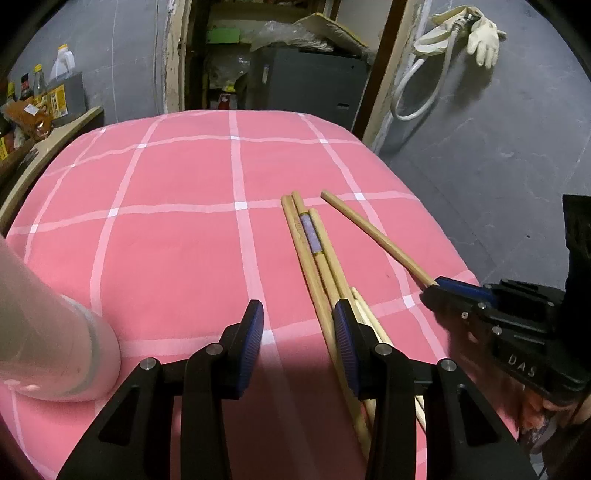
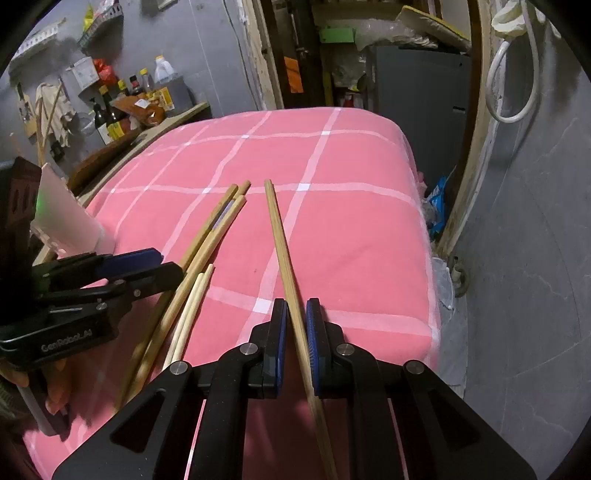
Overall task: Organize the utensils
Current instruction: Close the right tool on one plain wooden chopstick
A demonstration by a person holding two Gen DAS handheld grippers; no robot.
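Note:
Several wooden chopsticks (image 1: pixel 314 251) lie bundled on the pink checked cloth (image 1: pixel 177 177); they also show in the right wrist view (image 2: pixel 207 243). My right gripper (image 2: pixel 296 325) is shut on a single wooden chopstick (image 2: pixel 280 240), held apart to the right of the bundle; it shows in the left wrist view (image 1: pixel 373 232) with the right gripper (image 1: pixel 443 288) at its near end. My left gripper (image 1: pixel 298 332) is open and empty, its right finger (image 1: pixel 345 332) beside the bundle. A white cylindrical holder (image 1: pixel 48 332) stands at the left.
A wooden shelf with bottles and packets (image 2: pixel 129 103) sits beyond the cloth's left edge. A dark cabinet (image 1: pixel 310 85) stands behind. Grey floor (image 1: pixel 498 166) drops off to the right, with a white hose and glove (image 1: pixel 480 33) on the wall.

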